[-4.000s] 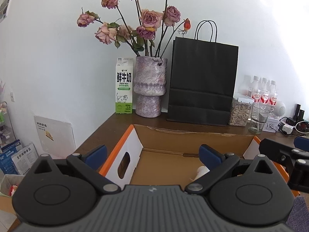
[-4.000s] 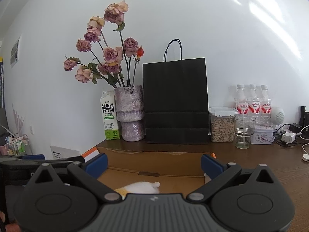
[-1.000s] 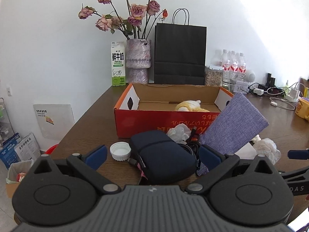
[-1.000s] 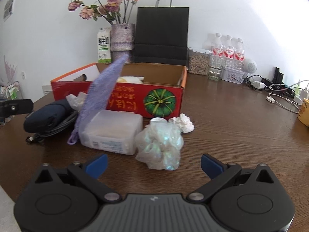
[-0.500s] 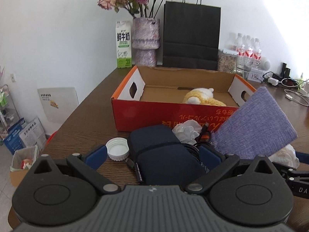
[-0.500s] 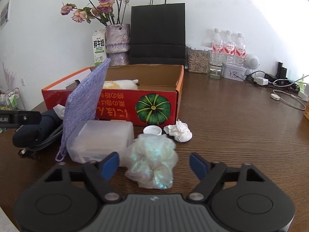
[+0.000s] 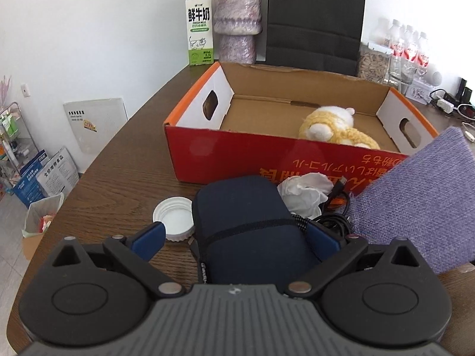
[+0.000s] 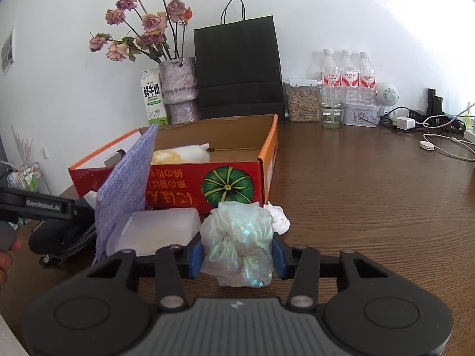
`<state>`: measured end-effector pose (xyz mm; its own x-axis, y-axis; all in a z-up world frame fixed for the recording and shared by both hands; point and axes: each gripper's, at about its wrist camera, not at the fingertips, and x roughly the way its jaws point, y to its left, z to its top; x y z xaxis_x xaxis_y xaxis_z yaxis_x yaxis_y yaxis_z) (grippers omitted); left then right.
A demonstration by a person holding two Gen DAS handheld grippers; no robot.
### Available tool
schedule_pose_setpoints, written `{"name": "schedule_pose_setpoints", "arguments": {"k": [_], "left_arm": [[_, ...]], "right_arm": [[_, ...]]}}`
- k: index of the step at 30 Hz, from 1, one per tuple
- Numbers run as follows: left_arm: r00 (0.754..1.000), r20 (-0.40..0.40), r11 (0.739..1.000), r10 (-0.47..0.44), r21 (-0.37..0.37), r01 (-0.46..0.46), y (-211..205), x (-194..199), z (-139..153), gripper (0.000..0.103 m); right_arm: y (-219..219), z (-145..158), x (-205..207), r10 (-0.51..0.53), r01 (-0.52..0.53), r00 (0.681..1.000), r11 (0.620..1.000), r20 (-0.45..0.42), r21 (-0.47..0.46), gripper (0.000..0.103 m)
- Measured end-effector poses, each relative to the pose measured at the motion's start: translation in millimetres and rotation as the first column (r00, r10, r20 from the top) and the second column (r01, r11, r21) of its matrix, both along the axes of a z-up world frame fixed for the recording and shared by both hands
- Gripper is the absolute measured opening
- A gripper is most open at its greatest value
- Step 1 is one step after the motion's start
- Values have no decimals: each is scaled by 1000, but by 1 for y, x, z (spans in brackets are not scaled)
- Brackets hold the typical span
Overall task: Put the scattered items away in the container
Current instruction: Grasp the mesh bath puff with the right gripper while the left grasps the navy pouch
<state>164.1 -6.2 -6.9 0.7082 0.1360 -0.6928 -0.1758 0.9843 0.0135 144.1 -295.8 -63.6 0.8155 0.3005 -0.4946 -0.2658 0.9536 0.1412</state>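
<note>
The red cardboard box (image 7: 237, 160) (image 8: 178, 184) stands open on the wooden table with a yellow and white plush toy (image 7: 332, 127) (image 8: 184, 152) inside. My left gripper (image 7: 234, 238) is open, its fingers on either side of a dark navy pouch (image 7: 246, 225) lying in front of the box. My right gripper (image 8: 237, 255) is shut on a crumpled iridescent plastic bag (image 8: 237, 240) resting on the table. A purple cloth (image 7: 415, 195) (image 8: 127, 190) leans against the box.
A white bottle cap (image 7: 173, 216), crumpled tissue (image 7: 305, 190) (image 8: 279, 218) and a black cable (image 7: 335, 216) lie before the box. A clear plastic container (image 8: 154, 231) sits left of the bag. Vase (image 8: 179, 89), milk carton (image 7: 199, 23), black paper bag (image 8: 239, 68), bottles (image 8: 347, 74) stand at the back.
My left gripper has moved forward and down around the navy pouch. My right gripper has advanced onto the plastic bag and closed its fingers on it.
</note>
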Motion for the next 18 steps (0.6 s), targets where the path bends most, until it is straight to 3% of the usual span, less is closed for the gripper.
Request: {"name": "schedule_pose_setpoints", "arguments": {"k": [3, 5, 11, 18], "left_arm": [[1000, -5, 1000, -9, -15, 9, 0, 1, -3, 94], [1000, 0, 999, -28, -36, 28, 0, 1, -3, 81], [999, 27, 999, -43, -29, 44, -2, -5, 0, 70], [997, 55, 998, -50, -39, 52, 4, -14, 2, 66]], "right_arm": [[1, 0, 1, 10, -10, 1000, 1000, 0, 4, 45], [1, 0, 0, 13, -13, 1000, 1000, -1, 4, 45], [0, 0, -3, 16, -16, 1000, 1000, 2, 10, 45], [3, 4, -8, 22, -22, 1000, 1000, 8, 8, 45]]}}
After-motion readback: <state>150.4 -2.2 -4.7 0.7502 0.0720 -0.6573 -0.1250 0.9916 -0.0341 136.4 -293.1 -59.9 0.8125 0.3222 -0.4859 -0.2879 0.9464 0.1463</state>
